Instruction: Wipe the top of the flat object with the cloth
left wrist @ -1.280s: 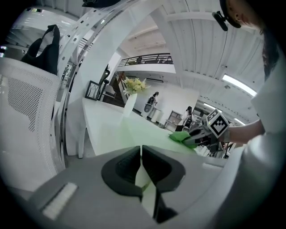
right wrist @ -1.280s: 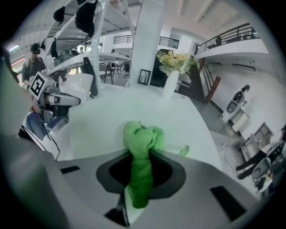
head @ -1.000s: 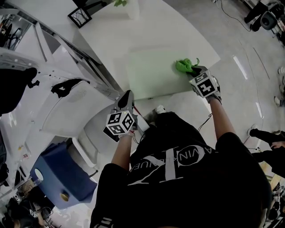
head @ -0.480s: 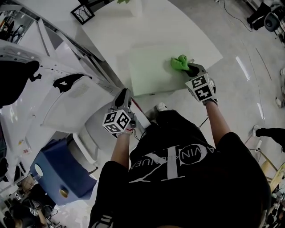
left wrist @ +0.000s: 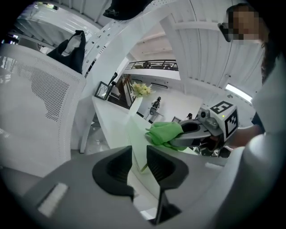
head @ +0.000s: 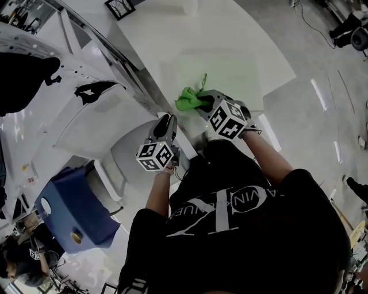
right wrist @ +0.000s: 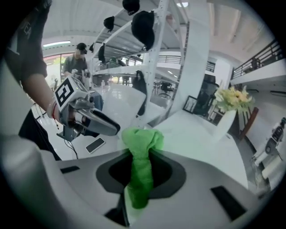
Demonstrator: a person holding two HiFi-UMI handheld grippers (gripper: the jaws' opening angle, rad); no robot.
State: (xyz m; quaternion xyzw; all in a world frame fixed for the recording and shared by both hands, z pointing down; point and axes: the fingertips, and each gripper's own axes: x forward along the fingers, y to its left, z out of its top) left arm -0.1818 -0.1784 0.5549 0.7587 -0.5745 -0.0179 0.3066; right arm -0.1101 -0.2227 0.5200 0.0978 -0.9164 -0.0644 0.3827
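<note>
The green cloth (head: 188, 99) is clamped between the jaws of the right gripper (head: 202, 102), with a bunch of it pushed out ahead of the fingertips. It is held at the near left corner of the pale green flat sheet (head: 230, 72), which is laid on the white table (head: 172, 34). The left gripper (head: 165, 120) is held just beside the cloth, at the table's edge. Its jaws have just been opening and are now set narrowly apart (nothing is pressed by the pads). A picture frame (head: 119, 7) is stood at the table's far side.
</note>
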